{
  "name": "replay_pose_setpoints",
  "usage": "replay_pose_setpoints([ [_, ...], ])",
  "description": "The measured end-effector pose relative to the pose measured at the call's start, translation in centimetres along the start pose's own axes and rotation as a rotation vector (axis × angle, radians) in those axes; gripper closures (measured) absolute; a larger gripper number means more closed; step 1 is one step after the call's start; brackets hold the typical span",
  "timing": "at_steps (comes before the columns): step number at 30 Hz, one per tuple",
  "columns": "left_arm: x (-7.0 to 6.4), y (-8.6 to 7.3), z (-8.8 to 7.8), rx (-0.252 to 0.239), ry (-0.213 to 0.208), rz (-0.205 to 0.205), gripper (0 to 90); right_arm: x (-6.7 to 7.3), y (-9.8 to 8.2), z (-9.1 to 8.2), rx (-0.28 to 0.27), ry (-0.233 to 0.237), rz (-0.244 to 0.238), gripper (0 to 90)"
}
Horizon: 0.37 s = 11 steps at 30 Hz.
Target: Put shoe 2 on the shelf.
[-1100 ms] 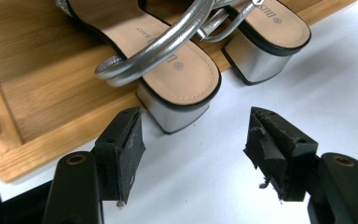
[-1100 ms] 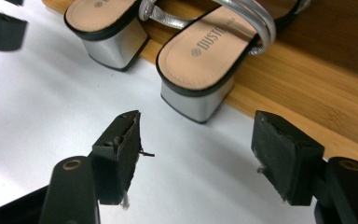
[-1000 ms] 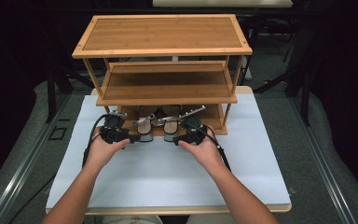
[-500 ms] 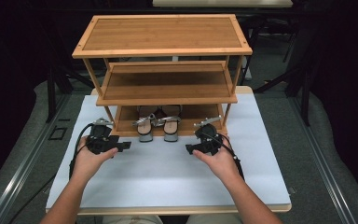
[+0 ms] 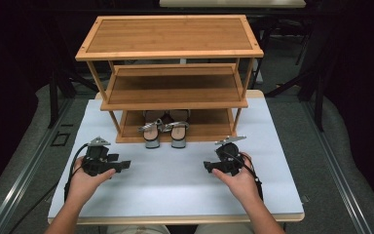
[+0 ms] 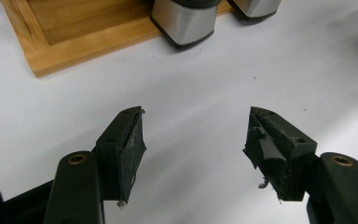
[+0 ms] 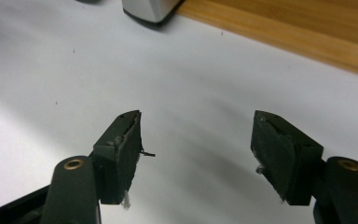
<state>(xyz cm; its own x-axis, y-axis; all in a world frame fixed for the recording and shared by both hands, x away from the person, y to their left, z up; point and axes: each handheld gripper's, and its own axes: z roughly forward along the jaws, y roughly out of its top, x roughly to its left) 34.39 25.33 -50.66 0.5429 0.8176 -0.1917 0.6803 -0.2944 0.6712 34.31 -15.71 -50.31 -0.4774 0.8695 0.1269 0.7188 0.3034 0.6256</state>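
While both grippers' jaws gape empty over the white table [image 5: 175,185], sandals [image 5: 164,127] sit on the rack [image 5: 175,95] — bottom shelf

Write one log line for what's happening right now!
left gripper: open, empty | right gripper: open, empty | sandals: on bottom shelf | both grippers over table

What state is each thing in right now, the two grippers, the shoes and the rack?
Left gripper: jaws open, holding nothing, over the white table.
Right gripper: jaws open, holding nothing.
Pair of sandals: side by side on the bottom shelf, heels jutting past its front edge.
Wooden rack: upright, top and middle shelves bare.
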Motion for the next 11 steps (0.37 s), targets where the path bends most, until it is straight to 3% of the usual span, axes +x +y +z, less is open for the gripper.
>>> replay_pose_setpoints([
  [6, 0.7, -2.1, 0.1, 0.010, 0.002, -0.004, 36.6, -1.1, -1.7, 0.1, -0.010, 0.031, 0.032, 33.6],
  [7, 0.8, -2.3, 0.1, 0.012, 0.000, -0.008, 36.6, -1.1, -1.9, 0.1, -0.012, -0.001, 0.039, 33.7],
  [8, 1.0, -2.5, 0.2, 0.015, 0.001, -0.011, 36.6, -1.3, -2.1, 0.1, -0.010, 0.011, 0.046, 33.6],
  [10, 1.2, -2.8, 0.2, 0.020, 0.005, -0.011, 36.6, -1.4, -2.4, 0.1, -0.011, -0.019, 0.057, 33.6],
  [11, 1.2, -2.8, 0.3, 0.016, 0.002, -0.011, 36.6, -1.6, -2.6, 0.1, -0.013, 0.021, 0.060, 33.6],
])
